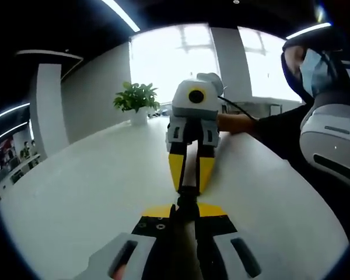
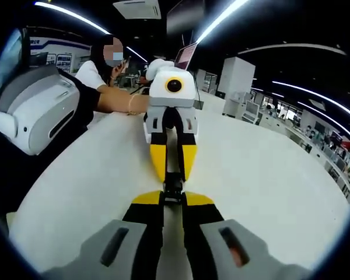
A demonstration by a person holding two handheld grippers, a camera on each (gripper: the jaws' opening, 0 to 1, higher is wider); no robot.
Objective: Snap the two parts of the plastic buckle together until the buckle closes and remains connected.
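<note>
The black plastic buckle (image 1: 186,197) hangs above the white table (image 1: 76,186), pinched between two yellow-tipped grippers that meet tip to tip. My left gripper (image 1: 185,209) rises from the bottom of the left gripper view, shut on the near end of the buckle. My right gripper (image 1: 189,185) reaches in from the far side, shut on the other end. In the right gripper view, my right gripper (image 2: 173,199) holds the buckle (image 2: 173,188) from below and the left gripper (image 2: 173,175) faces it. I cannot tell whether the two halves are latched together.
A potted plant (image 1: 136,100) stands at the far edge of the table. The person holding the grippers wears a white device (image 1: 332,140), also in the right gripper view (image 2: 38,114). Another person (image 2: 102,70) sits behind, near a laptop (image 2: 186,55). Bare table (image 2: 268,175) spreads to both sides.
</note>
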